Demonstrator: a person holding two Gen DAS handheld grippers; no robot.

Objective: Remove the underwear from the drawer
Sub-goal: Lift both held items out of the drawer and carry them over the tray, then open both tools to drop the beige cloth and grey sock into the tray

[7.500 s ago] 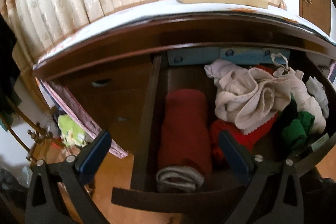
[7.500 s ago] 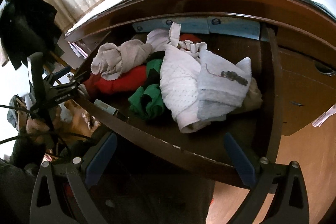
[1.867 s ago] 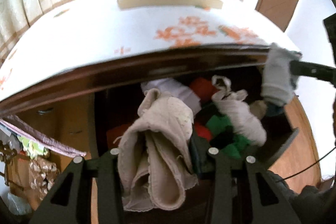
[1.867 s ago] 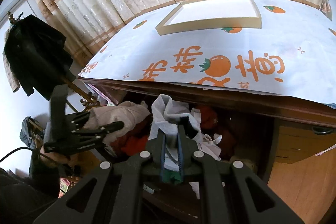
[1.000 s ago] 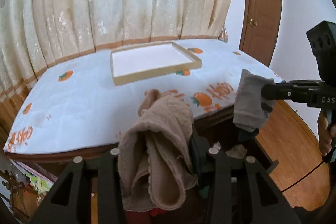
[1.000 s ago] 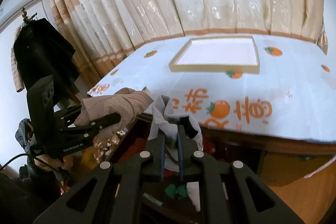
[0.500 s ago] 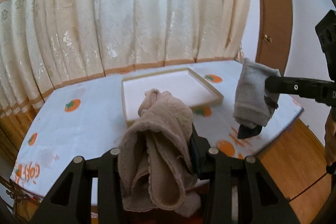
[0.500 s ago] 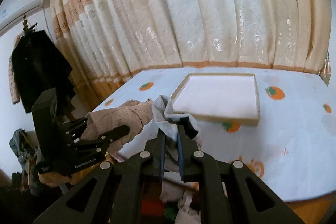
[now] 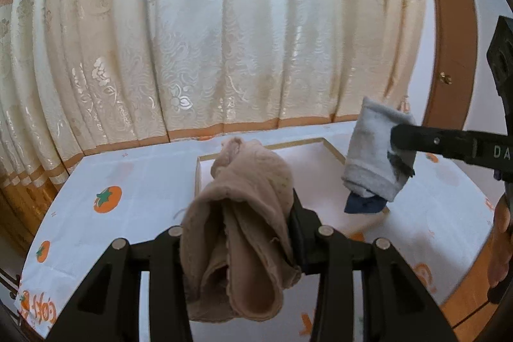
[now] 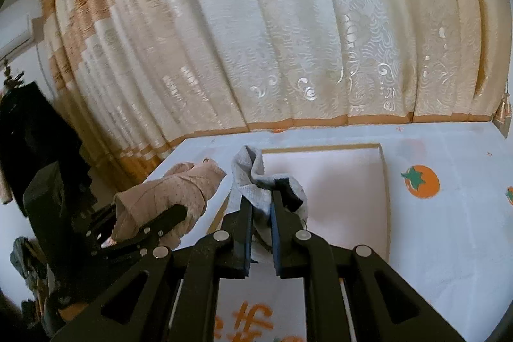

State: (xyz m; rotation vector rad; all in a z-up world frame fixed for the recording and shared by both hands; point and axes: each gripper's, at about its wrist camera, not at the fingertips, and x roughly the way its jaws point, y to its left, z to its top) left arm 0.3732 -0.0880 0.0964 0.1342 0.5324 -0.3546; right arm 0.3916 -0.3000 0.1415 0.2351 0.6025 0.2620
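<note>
My left gripper [image 9: 247, 229] is shut on beige underwear [image 9: 243, 233], which bulges between its jaws and hangs over them. It is held above the table in front of a shallow white tray [image 9: 307, 181]. My right gripper [image 10: 261, 204] is shut on grey underwear [image 10: 256, 185], pinched tight, over the tray's [image 10: 336, 191] near left part. In the left wrist view the right gripper [image 9: 396, 143] reaches in from the right with the grey underwear [image 9: 372, 159] dangling above the tray. In the right wrist view the left gripper [image 10: 182, 213] shows at the left with the beige underwear [image 10: 166, 194]. The drawer is out of view.
A white tablecloth with orange fruit prints [image 9: 128, 188] covers the table. Cream and tan curtains [image 9: 224, 37] hang right behind it. A wooden door [image 9: 449, 53] stands at the right, and a dark coat [image 10: 29, 130] hangs at the left. A hand [image 9: 500, 242] holds the right gripper.
Both grippers have risen from the drawer and moved forward over the table with their garments. The drawer has dropped out of view and the tray is now close in front.
</note>
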